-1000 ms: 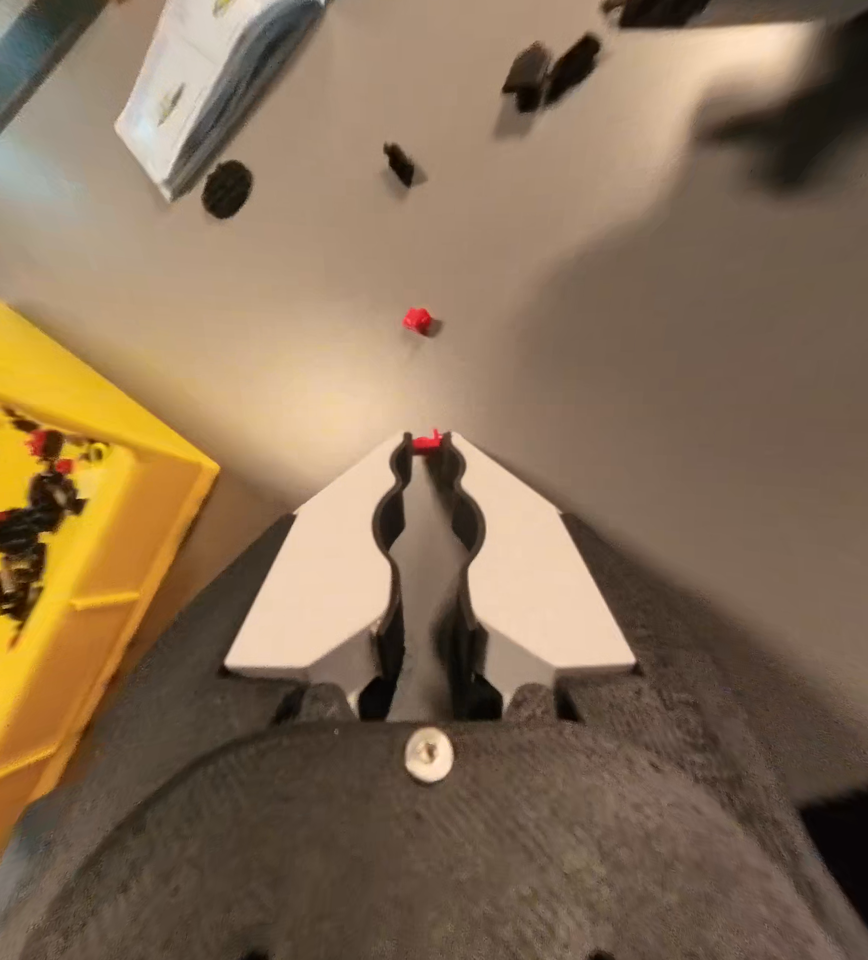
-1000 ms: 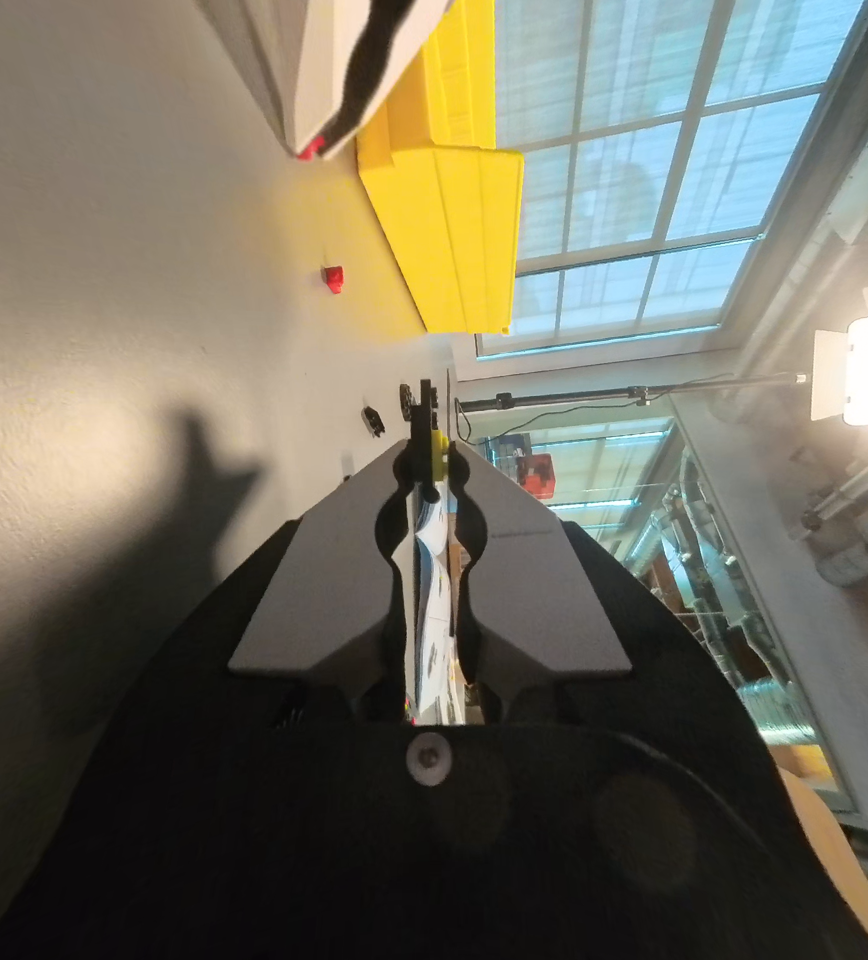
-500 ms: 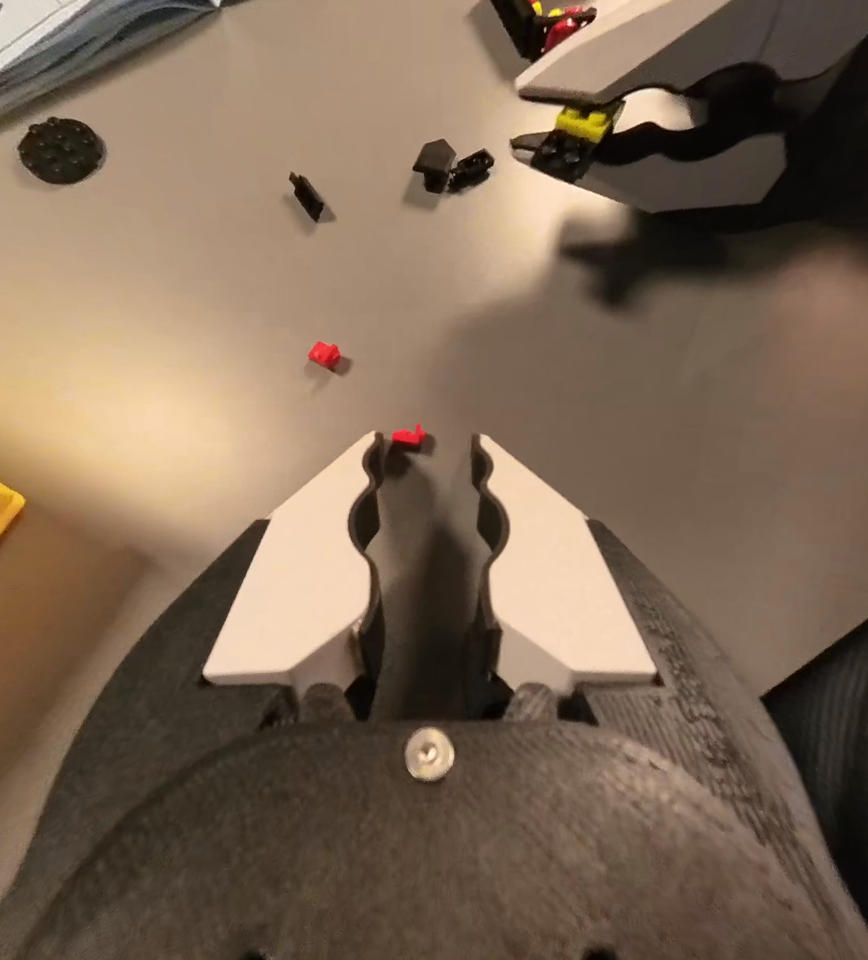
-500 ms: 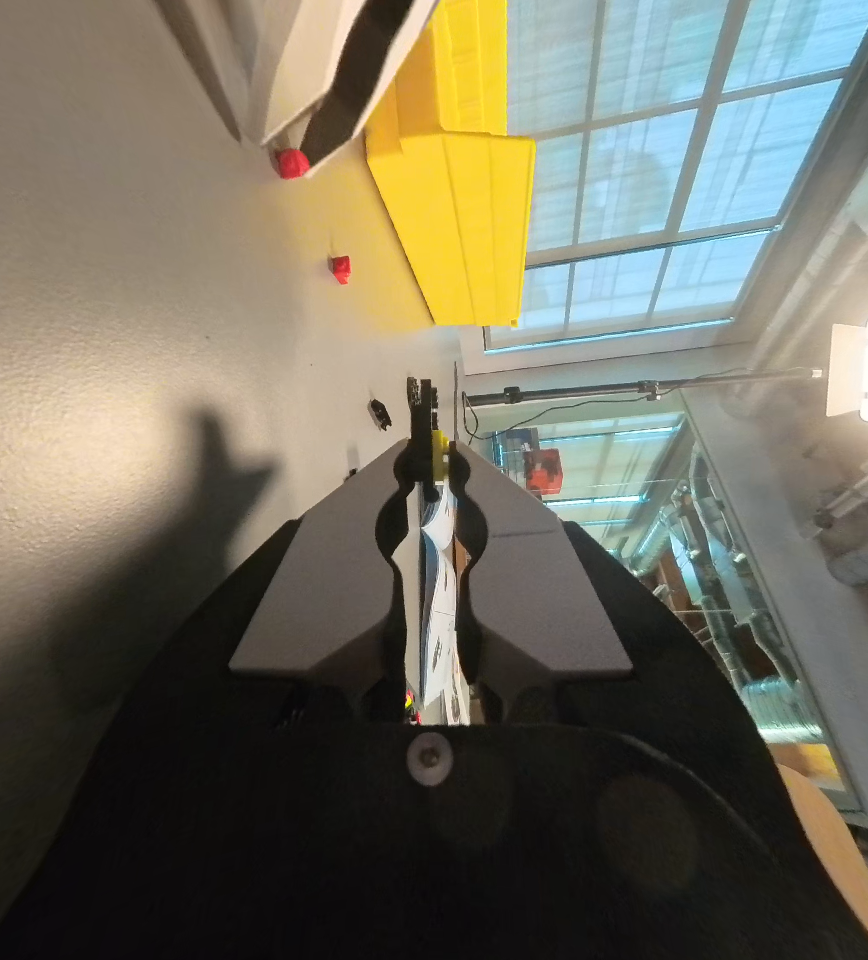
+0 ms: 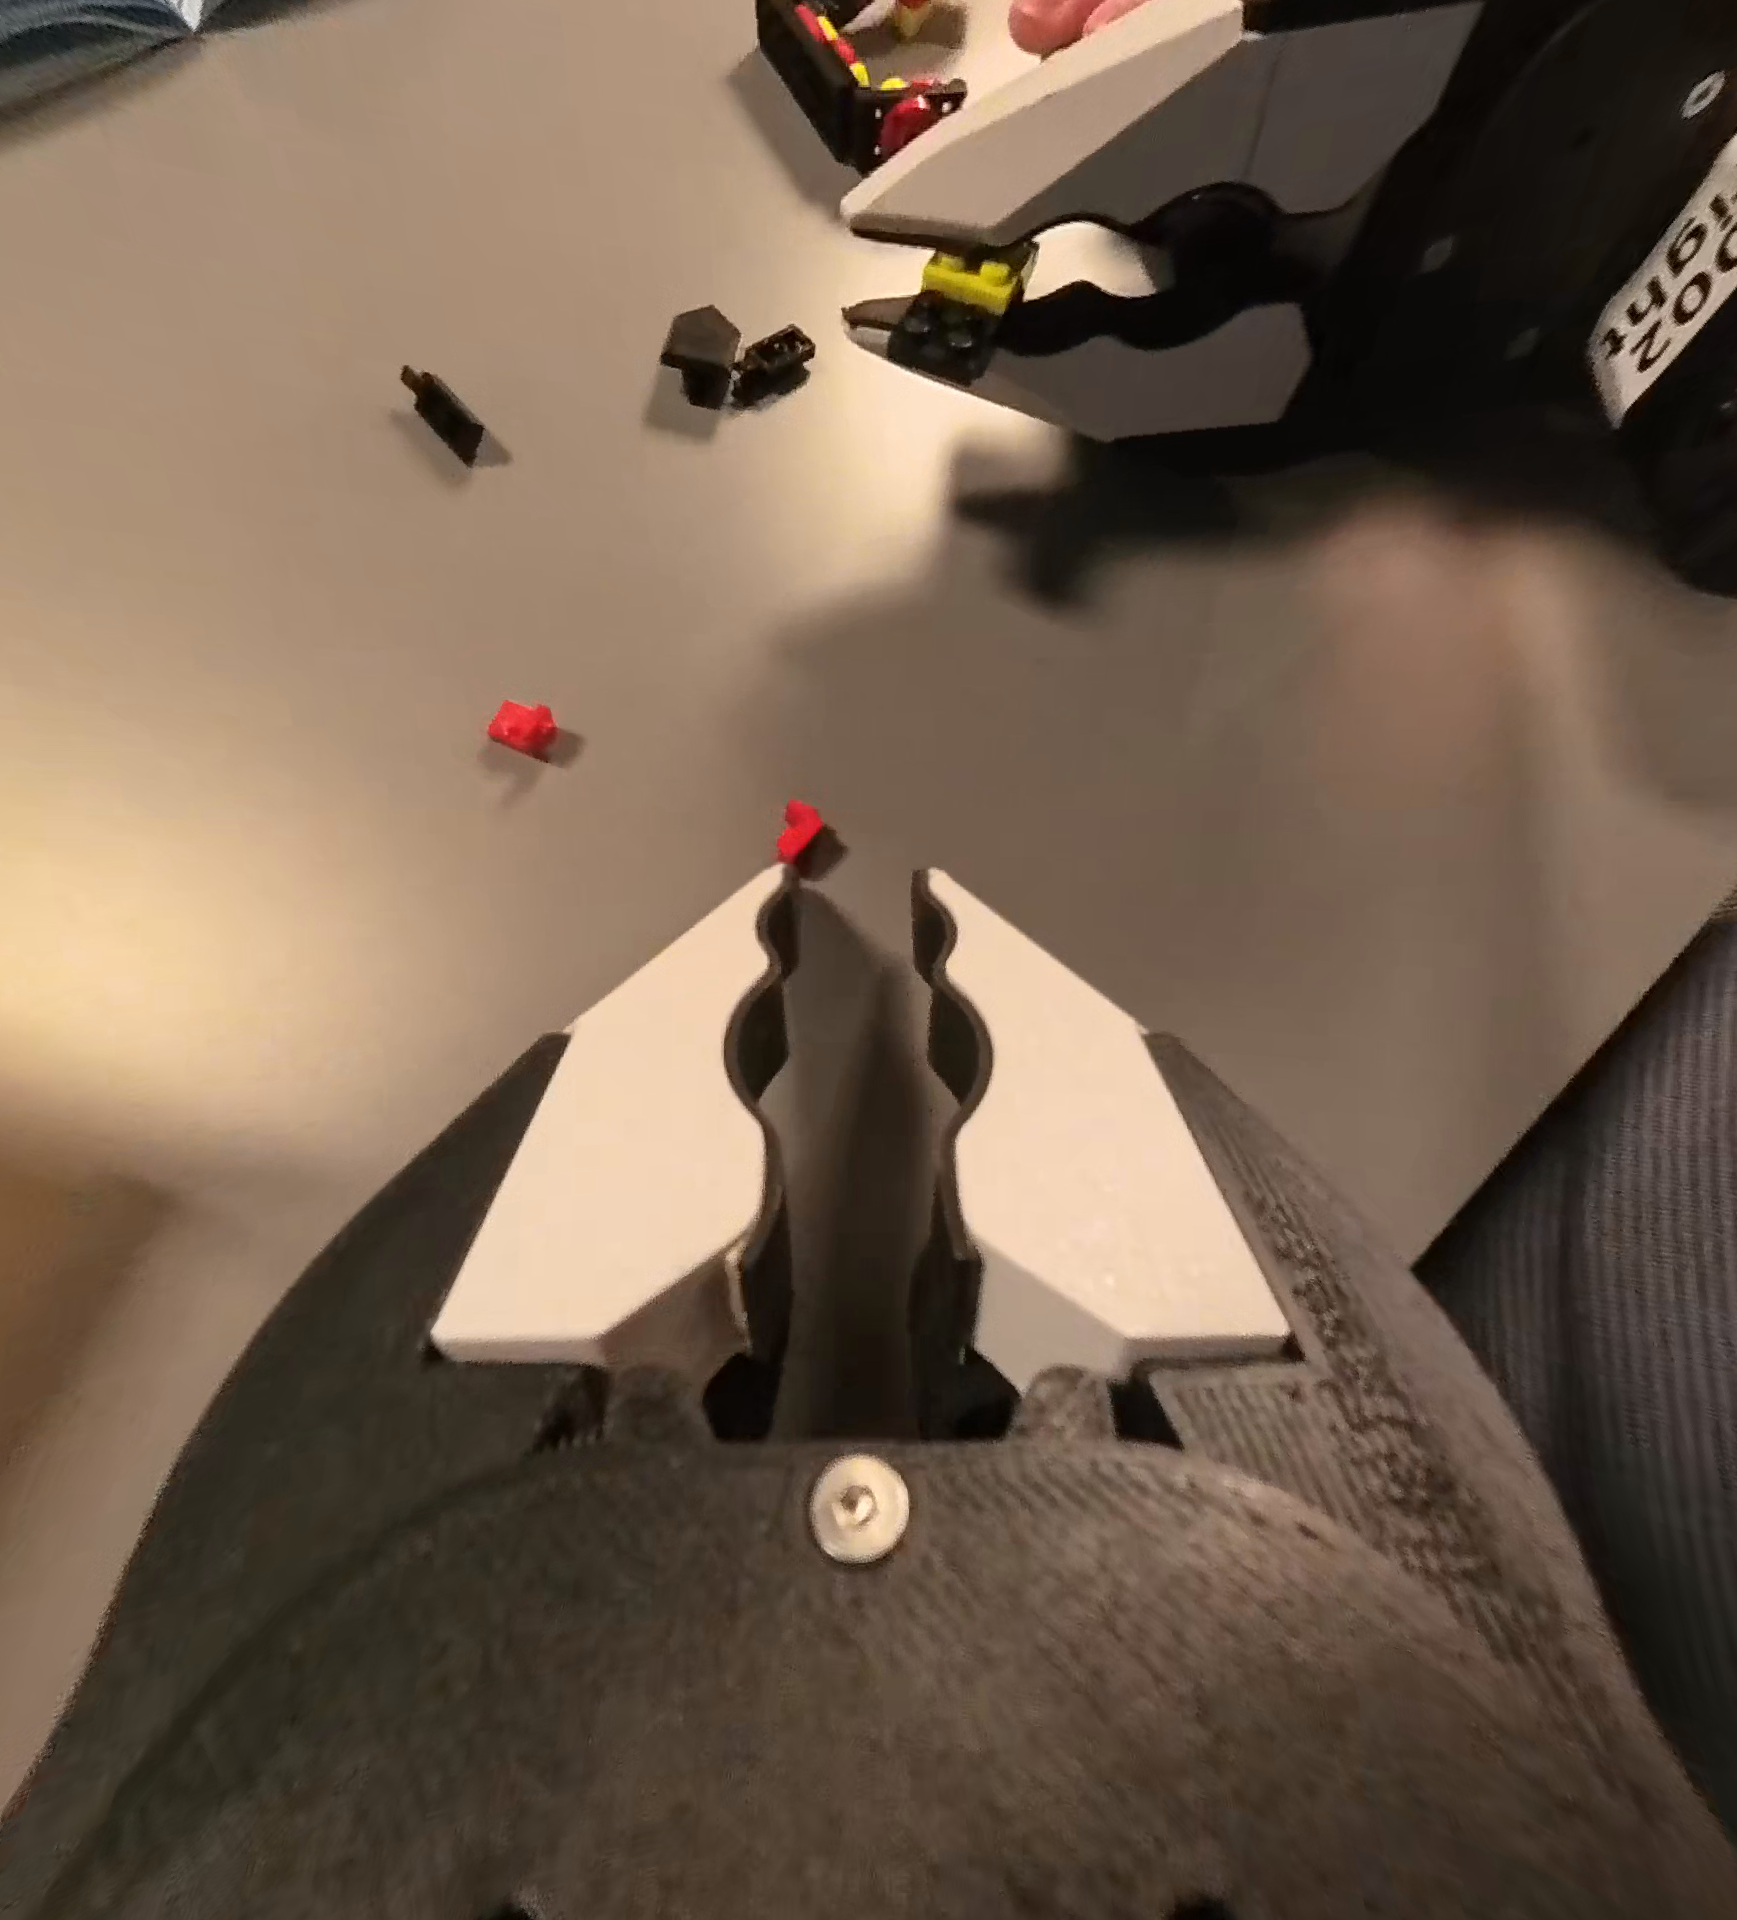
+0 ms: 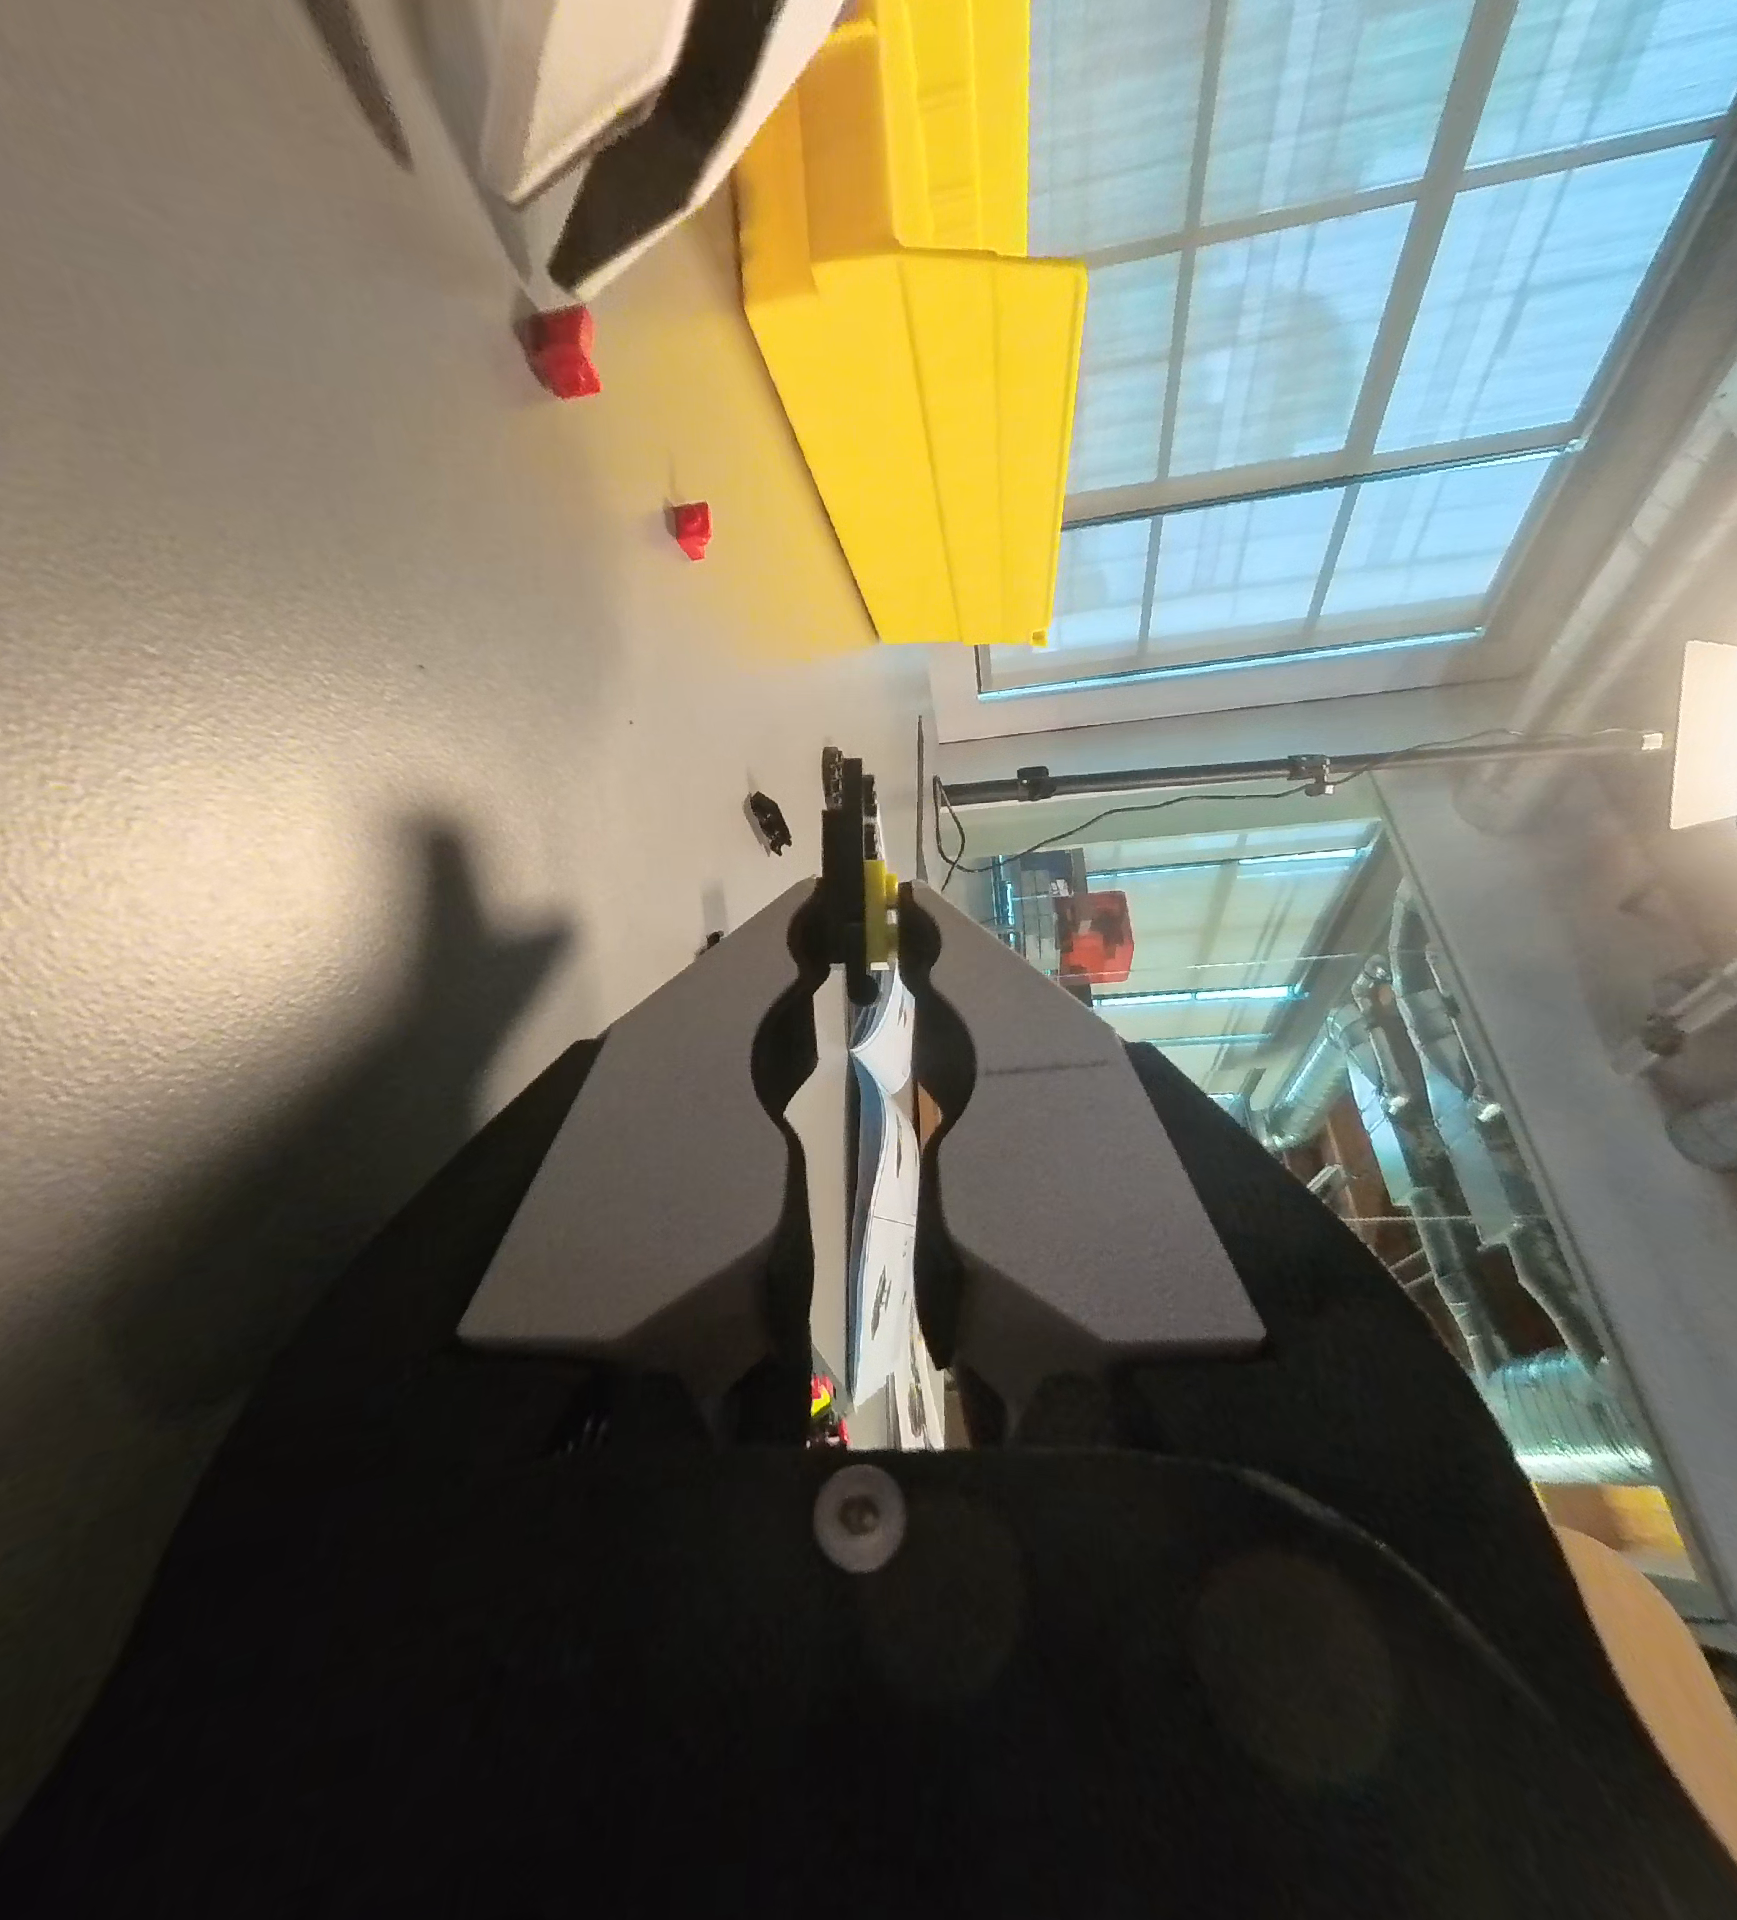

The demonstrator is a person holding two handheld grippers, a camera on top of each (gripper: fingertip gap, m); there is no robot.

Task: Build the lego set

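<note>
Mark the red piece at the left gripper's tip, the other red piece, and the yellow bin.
near red piece (image 5: 799, 832), left wrist view, top face.
far red piece (image 5: 521, 724), left wrist view, middle.
yellow bin (image 6: 947, 416), right wrist view, side wall.

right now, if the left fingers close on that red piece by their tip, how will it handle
The red piece looks tiny beside the left gripper, so it is probably very light and may skid on the smooth table when nudged. It sits off the left fingertip, not between the fingers, so closing could flick it aside. It looks rigid and blocky, unlikely to roll.
</note>
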